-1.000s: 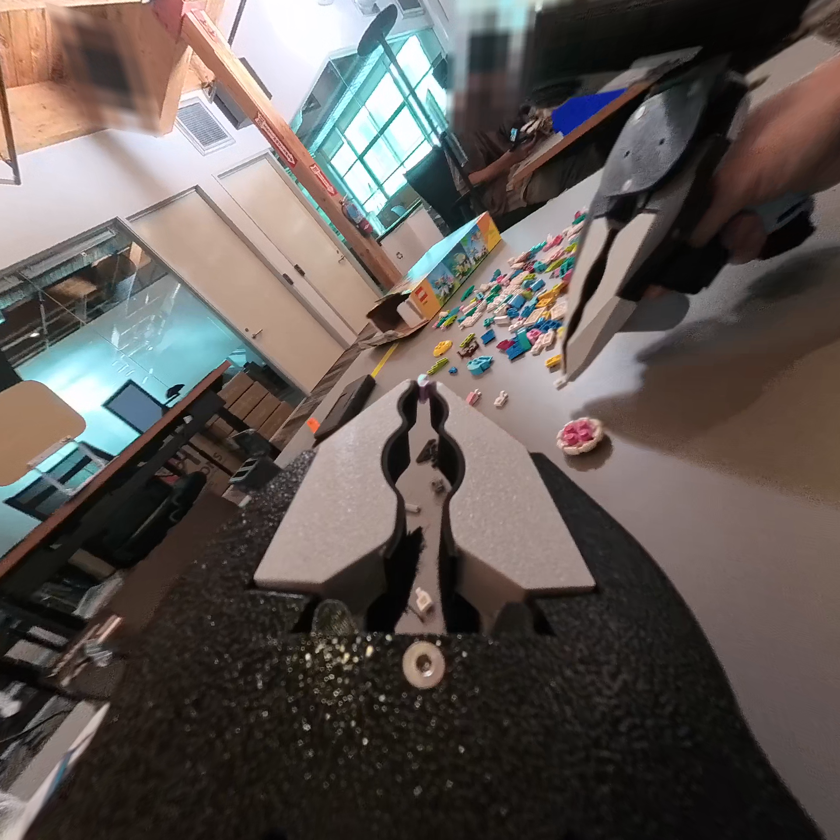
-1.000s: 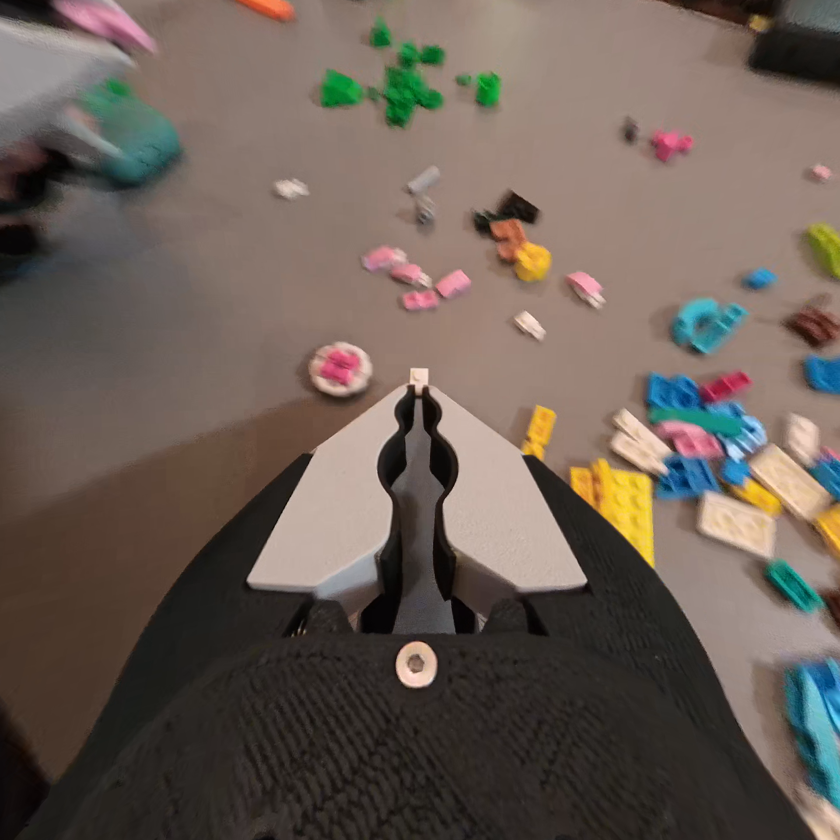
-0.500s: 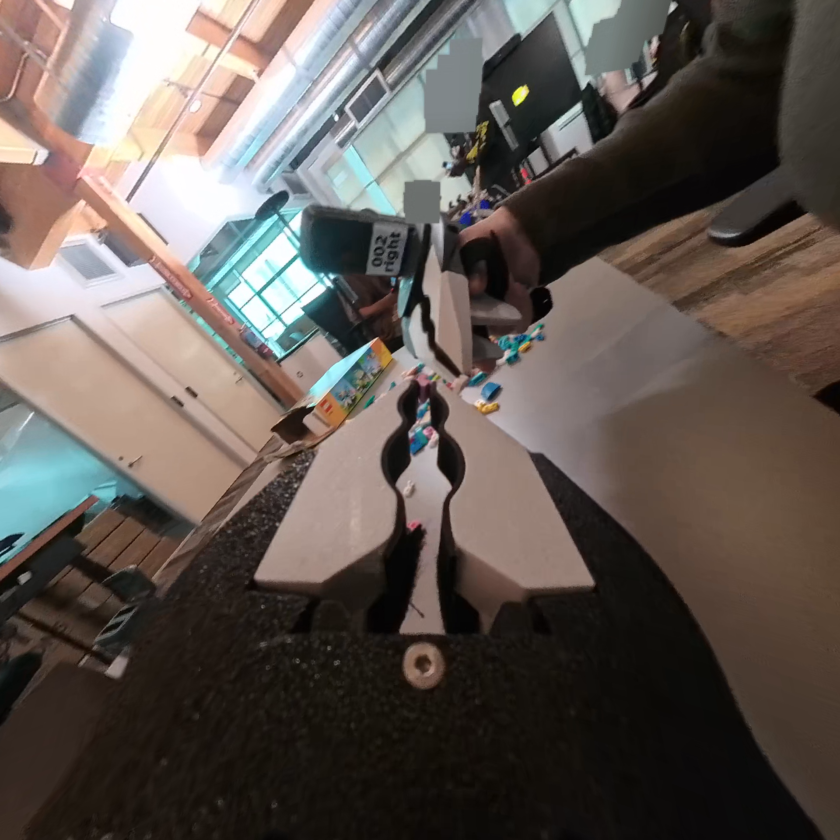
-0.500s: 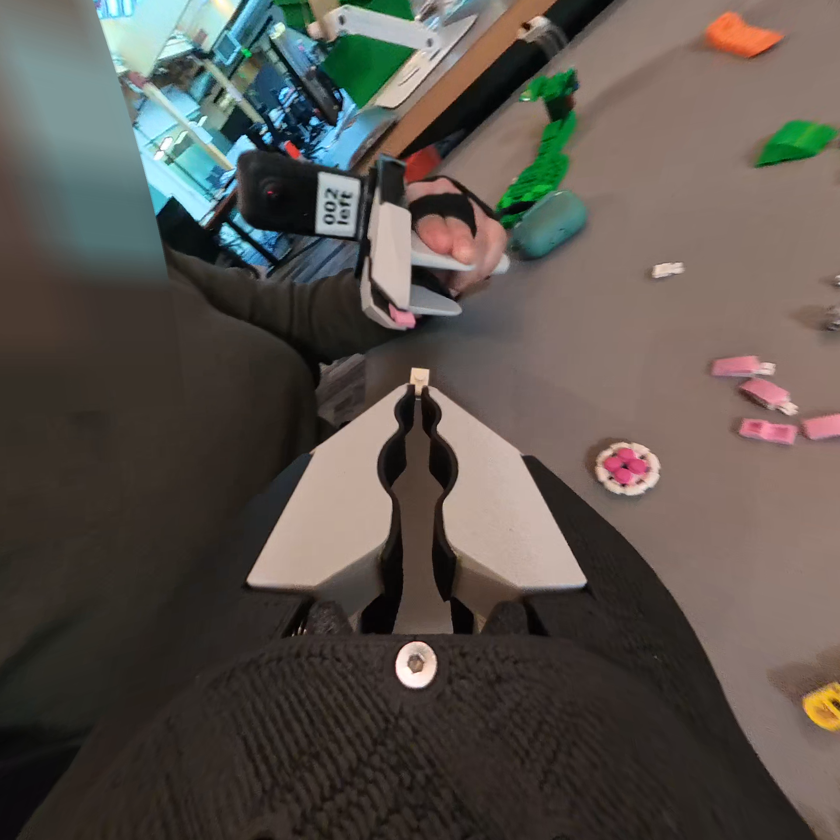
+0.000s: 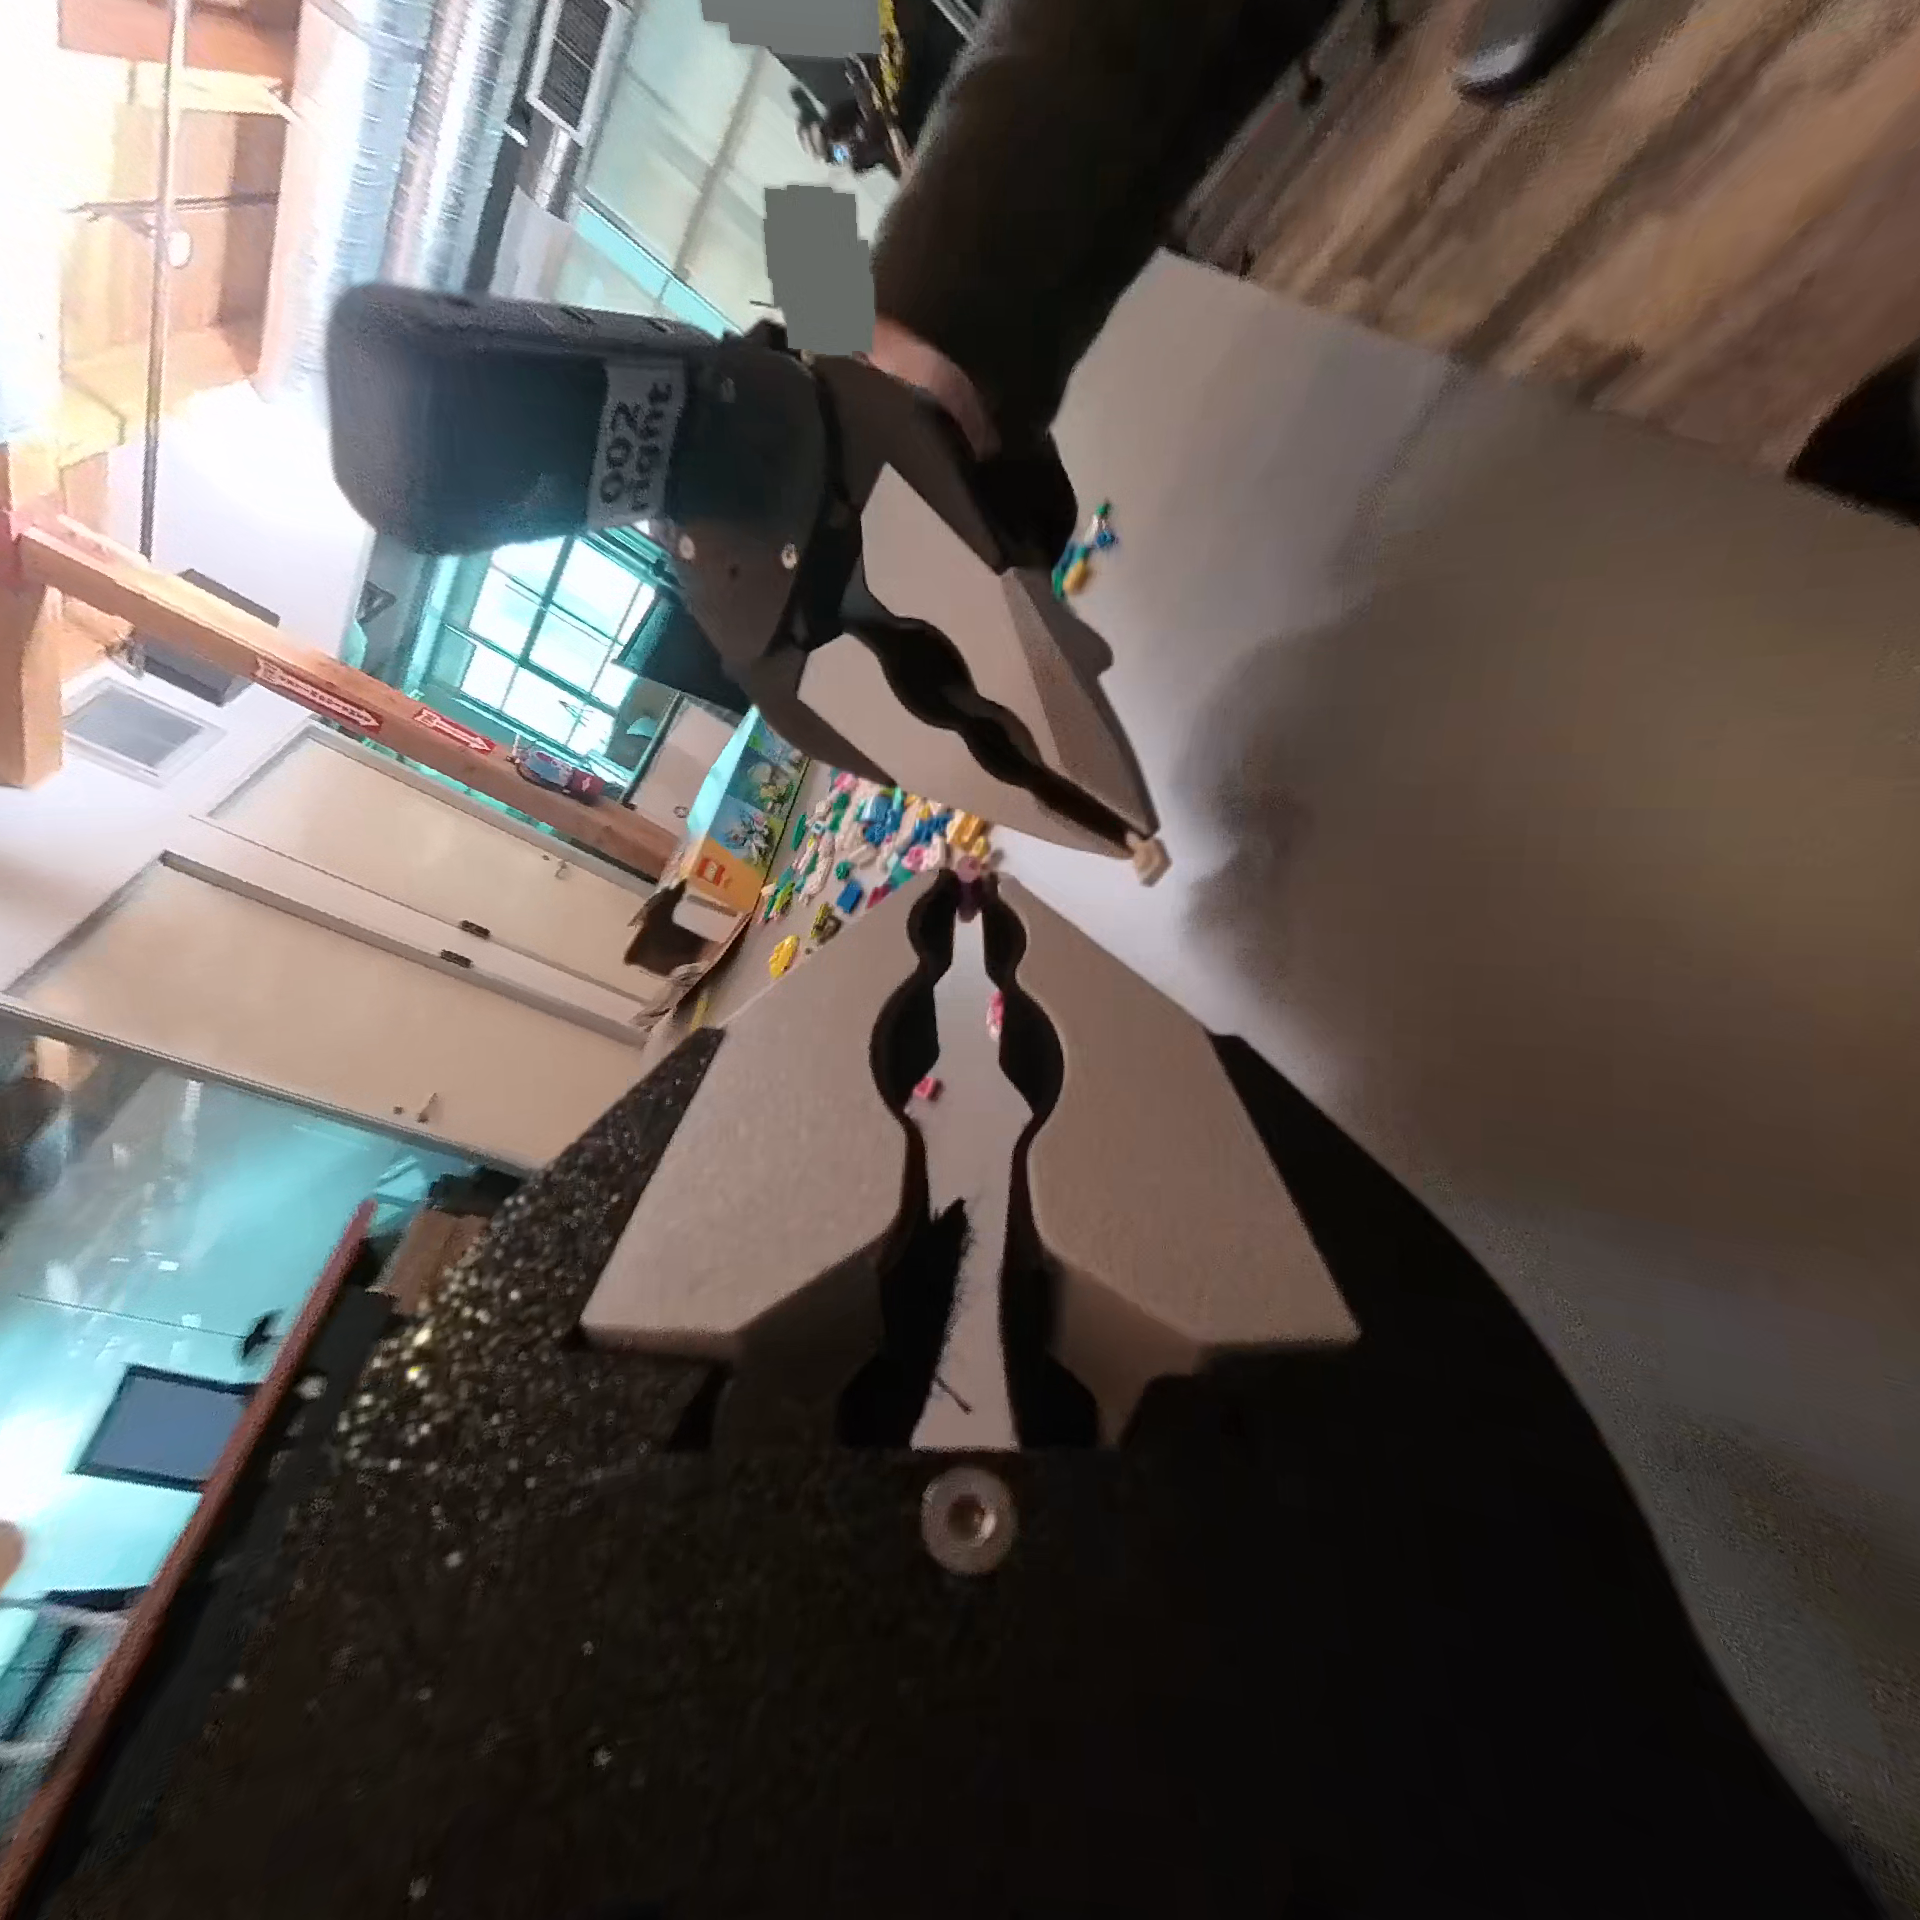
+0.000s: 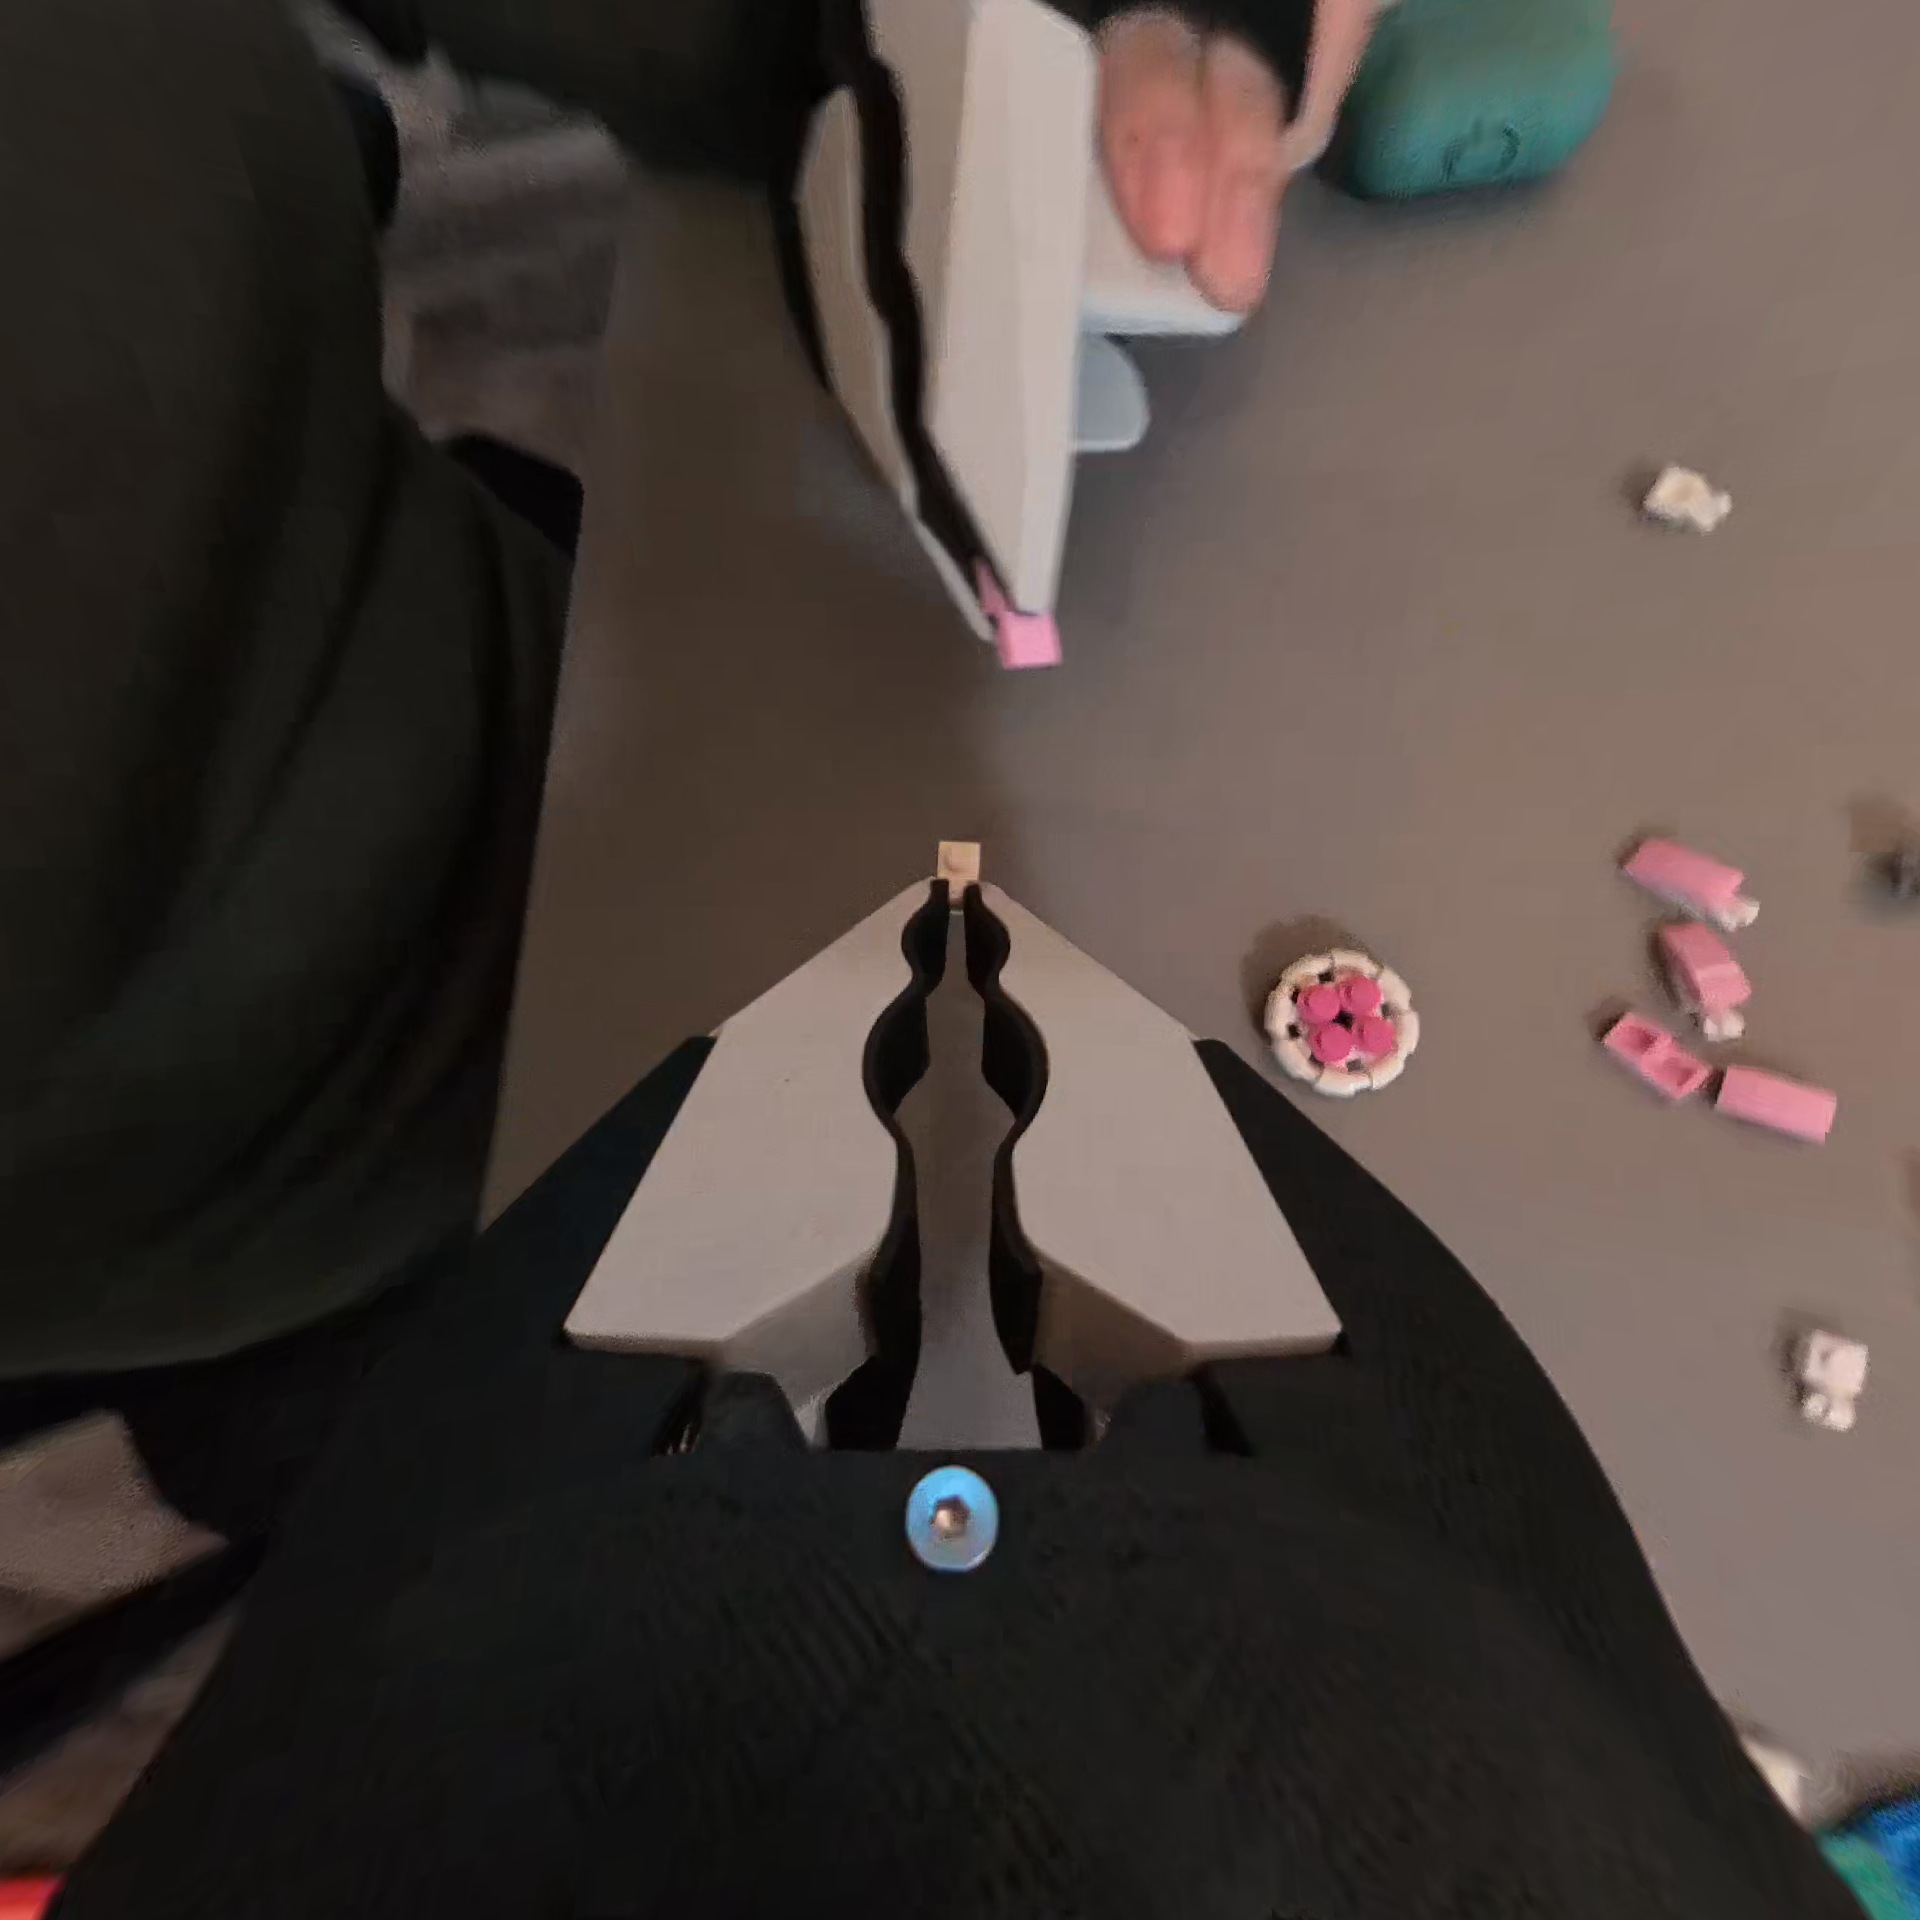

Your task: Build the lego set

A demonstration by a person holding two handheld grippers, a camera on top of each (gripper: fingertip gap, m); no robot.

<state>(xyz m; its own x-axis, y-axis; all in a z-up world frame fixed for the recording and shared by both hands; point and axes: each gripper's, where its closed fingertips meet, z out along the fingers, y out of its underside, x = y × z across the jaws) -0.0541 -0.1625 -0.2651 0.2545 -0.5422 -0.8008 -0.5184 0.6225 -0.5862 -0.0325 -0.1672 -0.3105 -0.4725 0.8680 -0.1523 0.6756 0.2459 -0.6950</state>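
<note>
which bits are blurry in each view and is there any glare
Left wrist view: window and ceiling blown out, table smeared. Right wrist view: the left hand-held gripper, hand and pink bricks motion-blurred; tan piece at the right hand-held gripper sharp; no glare.

A grey table [image 6: 1351, 727] fills the right wrist view from 12 to 5 o'clock. A teal case [image 6: 1475, 94] lies on it at 1 o'clock, cut off by the top edge and blurred.

In the left wrist view, which is tilted, the same table [image 5: 1558, 935] runs from 3 o'clock toward the centre. Wood floor [image 5: 1558, 208] shows at 1 o'clock. A silver duct [image 5: 436, 156] runs along the ceiling at 11 o'clock. A wooden beam [image 5: 312, 686] crosses at 10 o'clock, with a paned window [image 5: 540, 623] just beyond it and a wall vent [image 5: 145, 727] beside its lower side. Pale doors [image 5: 312, 935] stand at 9 o'clock. A dark screen [image 5: 166, 1423] sits at 8 o'clock, behind a red-brown desk edge [image 5: 208, 1455].
</note>
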